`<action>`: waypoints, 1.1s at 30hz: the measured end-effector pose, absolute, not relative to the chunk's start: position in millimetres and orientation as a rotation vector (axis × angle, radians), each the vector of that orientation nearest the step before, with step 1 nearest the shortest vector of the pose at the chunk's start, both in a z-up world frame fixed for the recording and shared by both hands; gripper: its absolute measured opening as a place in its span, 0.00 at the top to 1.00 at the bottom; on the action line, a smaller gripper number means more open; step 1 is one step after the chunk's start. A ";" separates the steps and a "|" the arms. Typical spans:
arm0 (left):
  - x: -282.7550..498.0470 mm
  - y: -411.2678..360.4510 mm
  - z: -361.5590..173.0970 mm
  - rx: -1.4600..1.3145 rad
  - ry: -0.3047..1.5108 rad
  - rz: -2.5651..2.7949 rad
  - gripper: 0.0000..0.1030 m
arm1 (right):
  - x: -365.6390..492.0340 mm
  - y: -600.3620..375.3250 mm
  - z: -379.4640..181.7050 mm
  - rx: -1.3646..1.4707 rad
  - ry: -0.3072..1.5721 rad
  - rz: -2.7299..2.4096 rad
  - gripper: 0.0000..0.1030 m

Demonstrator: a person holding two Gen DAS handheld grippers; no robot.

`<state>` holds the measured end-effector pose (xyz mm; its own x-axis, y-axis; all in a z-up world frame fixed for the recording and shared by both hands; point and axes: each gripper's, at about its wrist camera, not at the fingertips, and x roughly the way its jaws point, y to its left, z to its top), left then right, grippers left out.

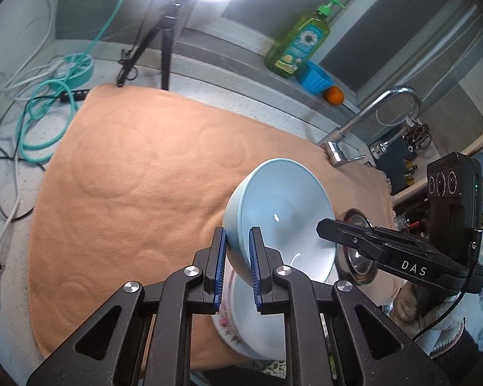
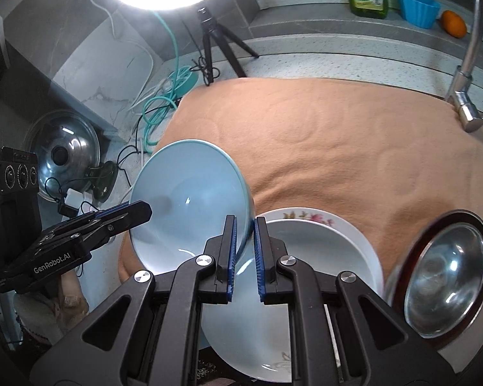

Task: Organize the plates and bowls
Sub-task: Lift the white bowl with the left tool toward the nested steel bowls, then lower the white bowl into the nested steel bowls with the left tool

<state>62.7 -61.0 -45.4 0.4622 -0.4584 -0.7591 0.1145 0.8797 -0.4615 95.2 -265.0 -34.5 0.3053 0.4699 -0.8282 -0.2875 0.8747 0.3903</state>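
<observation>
"GenRobot.AI" is showing on the left gripper (image 2: 125, 214) at nine o'clock in the right wrist view, "DAS" on the right gripper (image 1: 335, 230). An orange cloth (image 2: 338, 135) is covering the speckled counter (image 2: 338, 61). Both grippers are pinching opposite rims of the tilted pale-blue ceramic bowl (image 2: 186, 199), hovering above the floral white plate (image 2: 331, 244).

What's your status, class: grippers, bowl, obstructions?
Left gripper and right gripper both clamp the blue bowl's rim. Bowl tilted above floral plate. Nothing blocking.
</observation>
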 end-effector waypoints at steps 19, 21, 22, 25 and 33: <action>76.6 -157.7 -34.1 -0.279 1.047 -0.531 0.88 | 79.1 -374.5 -23.3 0.286 1.110 0.347 0.90; 77.8 -167.5 -33.9 -0.269 1.051 -0.545 0.88 | 76.8 -384.8 -23.8 0.294 1.109 0.332 0.90; 78.5 -172.3 -33.9 -0.265 1.052 -0.552 0.88 | 75.1 -390.4 -24.2 0.298 1.108 0.326 0.90; 80.4 -185.5 -34.4 -0.252 1.057 -0.572 0.88 | 71.5 -405.8 -26.5 0.308 1.109 0.304 0.90; 85.4 -218.2 -38.9 -0.223 1.082 -0.615 0.88 | 65.2 -439.3 -30.4 0.336 1.109 0.255 0.90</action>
